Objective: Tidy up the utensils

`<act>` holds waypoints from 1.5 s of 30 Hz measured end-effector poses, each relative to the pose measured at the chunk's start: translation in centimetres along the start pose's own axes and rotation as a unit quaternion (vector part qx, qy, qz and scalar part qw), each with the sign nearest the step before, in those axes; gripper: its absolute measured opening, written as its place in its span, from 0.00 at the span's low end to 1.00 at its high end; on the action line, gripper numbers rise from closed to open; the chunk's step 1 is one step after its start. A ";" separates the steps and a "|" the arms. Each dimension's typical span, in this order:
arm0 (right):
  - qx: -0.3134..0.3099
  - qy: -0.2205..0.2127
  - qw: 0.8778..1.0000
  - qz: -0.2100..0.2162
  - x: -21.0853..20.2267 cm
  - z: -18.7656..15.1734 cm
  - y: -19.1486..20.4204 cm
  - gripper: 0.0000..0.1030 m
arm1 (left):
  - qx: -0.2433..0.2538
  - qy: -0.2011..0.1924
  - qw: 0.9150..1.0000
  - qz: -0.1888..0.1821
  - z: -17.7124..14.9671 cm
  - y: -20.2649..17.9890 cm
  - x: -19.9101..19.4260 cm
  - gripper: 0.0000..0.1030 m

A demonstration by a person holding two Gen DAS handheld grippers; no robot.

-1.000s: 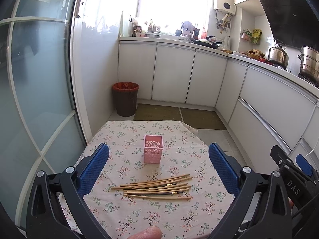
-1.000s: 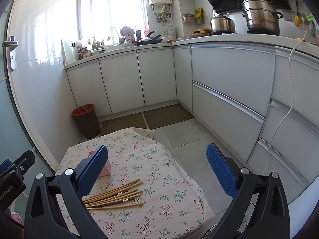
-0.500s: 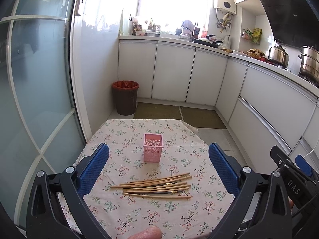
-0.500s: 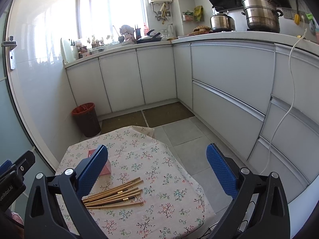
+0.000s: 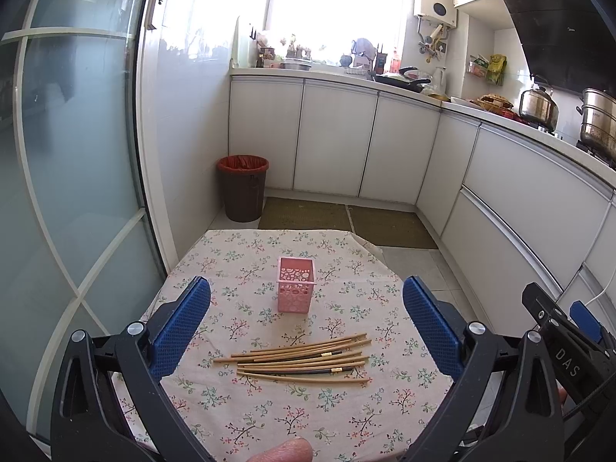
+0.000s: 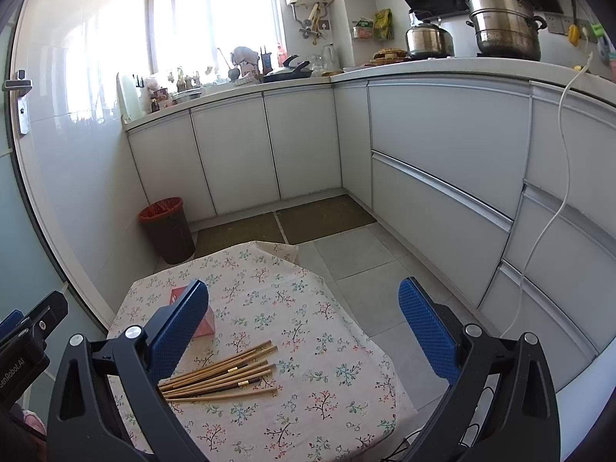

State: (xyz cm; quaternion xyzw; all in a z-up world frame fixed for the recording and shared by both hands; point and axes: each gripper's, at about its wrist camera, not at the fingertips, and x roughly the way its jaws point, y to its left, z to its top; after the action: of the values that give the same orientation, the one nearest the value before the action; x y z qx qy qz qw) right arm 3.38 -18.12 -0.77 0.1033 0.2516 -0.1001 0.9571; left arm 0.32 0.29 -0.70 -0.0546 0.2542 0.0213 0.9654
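Pink and perforated, a small square utensil holder stands upright on a surface covered by a floral tablecloth. Just in front of it lies a loose bundle of wooden chopsticks, apart from the holder. The left hand-held gripper and right hand-held gripper both hover above, jaws spread wide, holding nothing.

Blown-out window glare; edges bowed, perhaps slightly soft.
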 end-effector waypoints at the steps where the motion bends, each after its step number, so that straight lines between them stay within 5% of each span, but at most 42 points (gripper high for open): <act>1: 0.000 0.000 1.000 0.000 0.0 0.0 0.0 0.94 | 0.000 0.000 1.000 0.000 0.0 0.1 0.0 0.93; 35: 0.004 0.014 1.000 -0.002 0.9 -0.3 -0.4 0.94 | 0.009 0.012 1.000 0.001 0.0 -0.7 0.8 0.93; 40: 0.034 0.067 0.997 0.012 3.7 -0.7 -1.9 0.94 | 0.048 0.098 0.994 -0.011 0.1 -1.3 5.6 0.93; 42: 0.052 0.102 0.993 0.018 5.5 -1.4 -2.9 0.94 | 0.063 0.162 0.984 -0.036 -0.4 -1.6 8.8 0.93; 45: 0.085 0.154 0.984 0.028 8.5 -2.8 -4.7 0.94 | 0.070 0.266 0.957 -0.088 -2.1 -2.3 14.0 0.93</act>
State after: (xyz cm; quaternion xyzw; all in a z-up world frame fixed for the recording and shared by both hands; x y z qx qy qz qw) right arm 8.14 -23.13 -8.10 0.2059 0.3840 -0.0773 0.8968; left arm 11.65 -2.06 -9.18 -0.0122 0.4972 -0.0968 0.8621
